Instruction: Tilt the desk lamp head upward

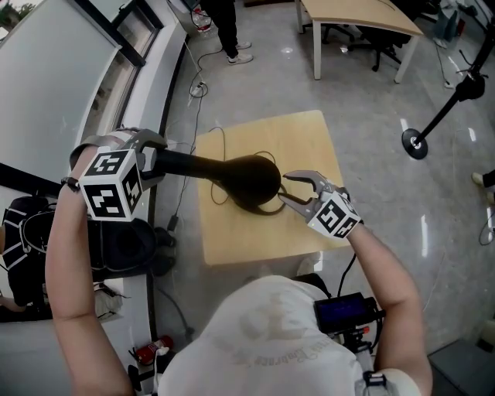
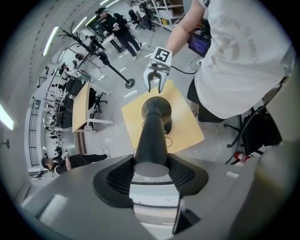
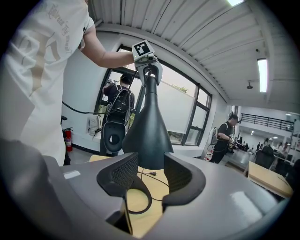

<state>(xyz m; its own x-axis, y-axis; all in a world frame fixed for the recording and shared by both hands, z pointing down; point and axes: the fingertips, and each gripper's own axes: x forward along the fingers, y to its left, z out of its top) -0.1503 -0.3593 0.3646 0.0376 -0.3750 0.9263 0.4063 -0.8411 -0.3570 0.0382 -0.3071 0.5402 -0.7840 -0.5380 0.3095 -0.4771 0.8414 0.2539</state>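
Observation:
A black desk lamp head (image 1: 246, 179) hangs over a small wooden table (image 1: 305, 139), its narrow neck pointing left and its wide shade to the right. My left gripper (image 1: 157, 162) is shut on the neck, whose end sits between the ribbed pads (image 2: 117, 176). From there the lamp head (image 2: 154, 119) stretches away. My right gripper (image 1: 287, 188) stands open just right of the shade's rim, not pressing on it. In the right gripper view the cone-shaped lamp head (image 3: 147, 126) rises beyond the spread jaws. A black cord (image 1: 219, 141) lies on the table.
A window wall runs along the left, with a black backpack (image 1: 23, 232) below it. A stand with a round base (image 1: 415, 143) is on the floor to the right. A larger table (image 1: 363, 15) and a standing person (image 1: 228, 27) are farther off. A fire extinguisher (image 1: 151, 352) sits by my feet.

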